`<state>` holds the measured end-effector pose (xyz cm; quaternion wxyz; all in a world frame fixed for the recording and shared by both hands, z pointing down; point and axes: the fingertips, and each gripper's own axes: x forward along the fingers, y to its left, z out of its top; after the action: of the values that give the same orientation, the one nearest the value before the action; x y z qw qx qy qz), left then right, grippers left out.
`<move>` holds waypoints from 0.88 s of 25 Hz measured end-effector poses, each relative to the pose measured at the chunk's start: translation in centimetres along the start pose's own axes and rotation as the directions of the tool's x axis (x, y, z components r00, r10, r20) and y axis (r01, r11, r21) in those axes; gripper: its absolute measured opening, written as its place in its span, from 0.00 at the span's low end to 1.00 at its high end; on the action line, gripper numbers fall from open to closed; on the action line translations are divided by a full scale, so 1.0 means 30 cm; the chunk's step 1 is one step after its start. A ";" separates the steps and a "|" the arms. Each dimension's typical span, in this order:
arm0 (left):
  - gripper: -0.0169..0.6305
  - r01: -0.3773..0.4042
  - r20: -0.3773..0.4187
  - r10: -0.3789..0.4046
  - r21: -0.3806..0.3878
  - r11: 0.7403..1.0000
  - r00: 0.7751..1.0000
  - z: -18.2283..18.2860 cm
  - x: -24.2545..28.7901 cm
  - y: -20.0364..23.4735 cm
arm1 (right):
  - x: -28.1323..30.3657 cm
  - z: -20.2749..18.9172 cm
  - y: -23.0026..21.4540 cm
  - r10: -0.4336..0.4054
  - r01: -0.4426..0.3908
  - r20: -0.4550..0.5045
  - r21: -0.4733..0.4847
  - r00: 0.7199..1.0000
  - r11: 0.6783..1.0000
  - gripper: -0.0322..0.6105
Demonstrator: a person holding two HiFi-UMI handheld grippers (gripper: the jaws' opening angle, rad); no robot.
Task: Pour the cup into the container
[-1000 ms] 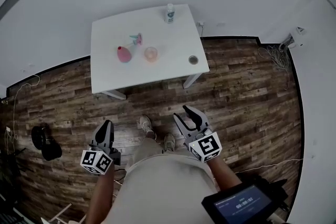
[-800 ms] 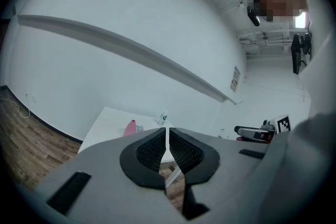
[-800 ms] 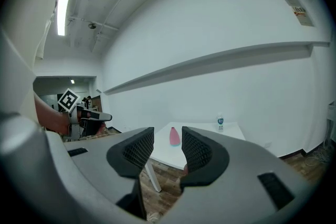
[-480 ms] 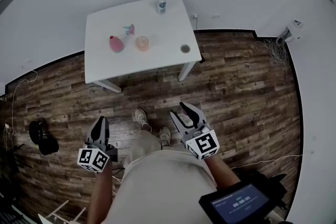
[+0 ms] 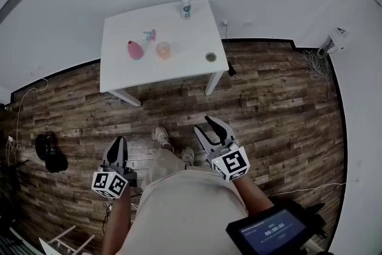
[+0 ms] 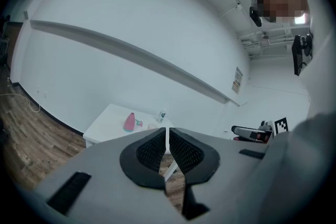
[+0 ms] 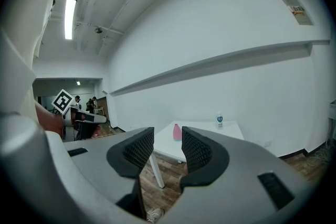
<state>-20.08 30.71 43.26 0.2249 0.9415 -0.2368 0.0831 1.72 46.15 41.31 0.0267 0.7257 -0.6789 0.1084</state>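
Since a second ago the white square table (image 5: 119, 63) has slid a little up and to the left in the head view. Our two grippers have kept their places low in that view, well short of the table.

We stand on the dark brown wood-plank floor (image 5: 280, 110) that surrounds the table on its near, left and right sides. Its far side meets a white wall.

We hold the grey left gripper (image 5: 119, 141) over the floor, well apart from the table's near edge. Its black ribbed jaws are pressed together but for a hairline slit, with nothing between them. The grey right gripper (image 5: 205, 125) also sits well back from that near edge. Its jaws stand a little apart and empty, and the table's near edge shows through the gap.

A black bundle (image 5: 48, 152) lies on the floor, far off beyond the table's left side.

On the table, a clear plastic water bottle (image 5: 186, 7) stands upright at the far edge. A pink bottle-shaped vessel (image 5: 135, 49) stands left of the table's middle. The translucent orange cup (image 5: 163, 49) stands upright near the table's middle. A small teal-and-pink item (image 5: 148, 36), too small for us to identify, lies between the middle and the far edge. The small round grey container (image 5: 210, 57) sits by the table's near right corner.
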 end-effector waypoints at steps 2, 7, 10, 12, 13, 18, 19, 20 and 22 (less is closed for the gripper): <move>0.05 -0.001 0.006 0.001 0.005 1.000 1.000 0.013 0.002 -0.004 | -0.005 0.001 -0.002 0.000 0.000 0.004 0.000 1.000 1.000 0.28; 0.05 0.007 0.004 -0.007 0.010 1.000 1.000 0.015 0.015 -0.014 | -0.003 -0.011 -0.009 -0.004 0.004 0.007 0.007 1.000 1.000 0.28; 0.05 0.014 -0.004 -0.013 0.017 1.000 1.000 0.010 0.026 -0.015 | 0.012 -0.017 -0.013 -0.005 0.005 0.009 0.010 1.000 1.000 0.28; 0.05 0.015 -0.002 -0.015 0.024 1.000 1.000 0.013 0.032 -0.010 | 0.021 -0.014 -0.017 -0.005 0.005 0.010 0.011 1.000 1.000 0.28; 0.05 0.013 -0.001 -0.013 0.024 1.000 1.000 0.016 0.037 -0.007 | 0.024 -0.012 -0.019 -0.004 0.004 0.011 0.009 1.000 1.000 0.28; 0.05 0.011 0.002 -0.011 0.019 1.000 1.000 0.024 0.049 0.008 | 0.039 -0.007 -0.034 -0.009 0.009 0.012 0.003 1.000 1.000 0.28; 0.05 0.010 0.004 -0.010 0.019 1.000 1.000 0.026 0.049 0.009 | 0.042 -0.013 -0.038 -0.011 0.011 0.009 0.004 1.000 1.000 0.28; 0.05 0.007 0.006 -0.007 0.017 1.000 1.000 0.029 0.048 0.010 | 0.045 -0.022 -0.043 -0.012 0.012 0.002 0.006 1.000 1.000 0.28; 0.05 0.000 0.007 0.000 0.009 1.000 1.000 0.033 0.052 0.016 | 0.058 -0.042 -0.057 -0.015 0.015 -0.017 0.013 1.000 1.000 0.28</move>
<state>-18.89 29.23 42.99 0.2198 0.9427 -0.2375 0.0808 3.35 44.82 43.07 0.0285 0.7300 -0.6725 0.1188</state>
